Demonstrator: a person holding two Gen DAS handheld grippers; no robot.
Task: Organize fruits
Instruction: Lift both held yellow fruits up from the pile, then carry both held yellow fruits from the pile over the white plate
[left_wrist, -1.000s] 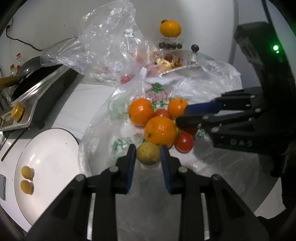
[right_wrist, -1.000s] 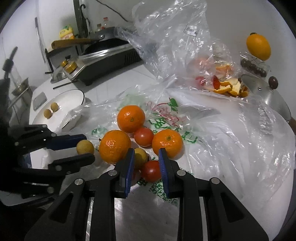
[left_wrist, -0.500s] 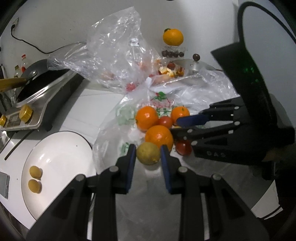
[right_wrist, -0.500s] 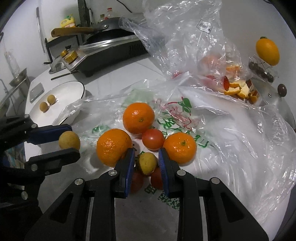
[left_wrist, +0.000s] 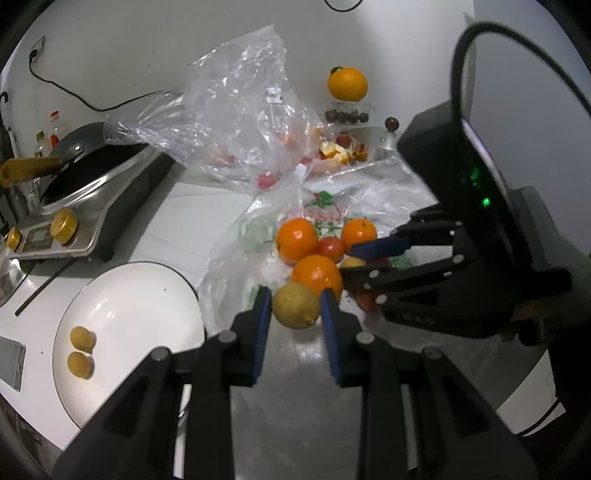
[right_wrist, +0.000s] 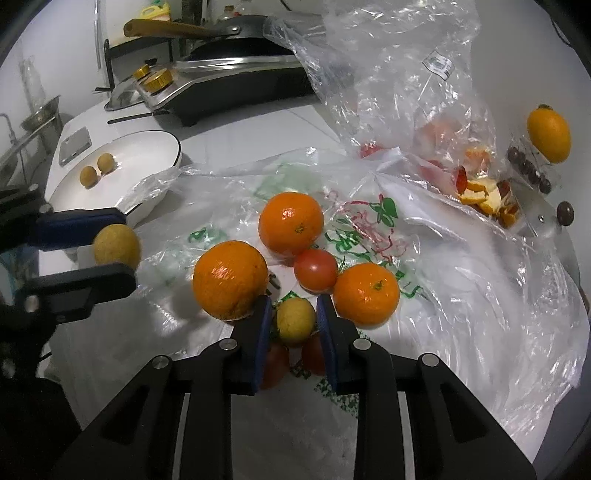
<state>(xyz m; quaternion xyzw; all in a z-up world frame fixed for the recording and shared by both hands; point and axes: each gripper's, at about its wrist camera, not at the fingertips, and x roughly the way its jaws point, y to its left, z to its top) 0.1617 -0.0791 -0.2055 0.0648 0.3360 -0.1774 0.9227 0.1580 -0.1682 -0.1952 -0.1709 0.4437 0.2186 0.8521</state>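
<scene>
Left claw (left_wrist: 295, 308) was clenched on a yellow-green fruit (left_wrist: 295, 309), with the white plate (left_wrist: 125, 291) off to its left. Right claw (right_wrist: 291, 321) gripped a small yellow fruit (right_wrist: 294, 320) above two tomatoes (right_wrist: 314, 354), between two oranges (right_wrist: 229, 278).

Each of the 2 wrist views looks steeply down along its own claw, close over the white table (left_wrist: 177, 218). Both share the round orange tangerines (left_wrist: 297, 240) (right_wrist: 291, 223) and the white plate (left_wrist: 122, 314) (right_wrist: 140, 151).
</scene>
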